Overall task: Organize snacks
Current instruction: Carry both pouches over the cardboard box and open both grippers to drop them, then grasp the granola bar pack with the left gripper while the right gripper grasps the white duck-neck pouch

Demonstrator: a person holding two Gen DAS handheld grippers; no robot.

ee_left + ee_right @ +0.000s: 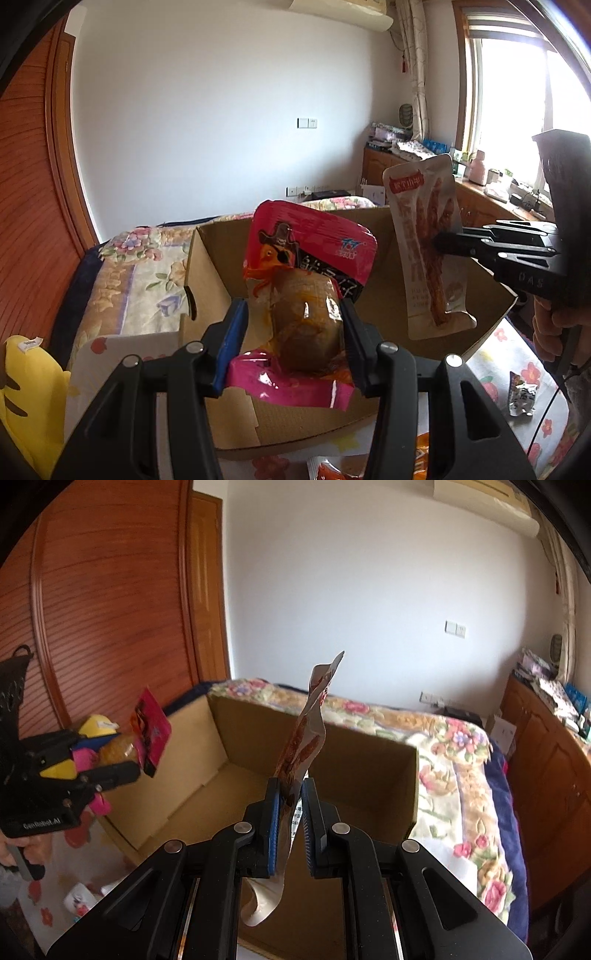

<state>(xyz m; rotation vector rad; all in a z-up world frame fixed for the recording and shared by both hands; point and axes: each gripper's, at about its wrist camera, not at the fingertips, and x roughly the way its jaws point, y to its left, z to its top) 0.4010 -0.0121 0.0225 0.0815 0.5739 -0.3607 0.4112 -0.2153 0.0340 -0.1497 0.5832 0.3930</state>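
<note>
My left gripper (295, 314) is shut on a pink snack packet (306, 291) with a brown lump of food inside, held above an open cardboard box (210, 280). My right gripper (290, 790) is shut on a thin white packet of reddish strips (301, 746), which stands up edge-on over the same box (369, 771). In the left wrist view the right gripper (439, 243) comes in from the right, pinching the white packet (424, 243) over the box's far right side. In the right wrist view the left gripper (122, 764) holds the pink packet (149, 731) at the box's left wall.
The box sits on a floral bedspread (461, 746). A yellow plush toy (26, 398) lies at the left. A small silver packet (521, 398) and orange packets (332, 469) lie on the flowered cloth near the box. A wooden wardrobe (103, 590) stands behind, a cluttered cabinet (406, 155) at the right.
</note>
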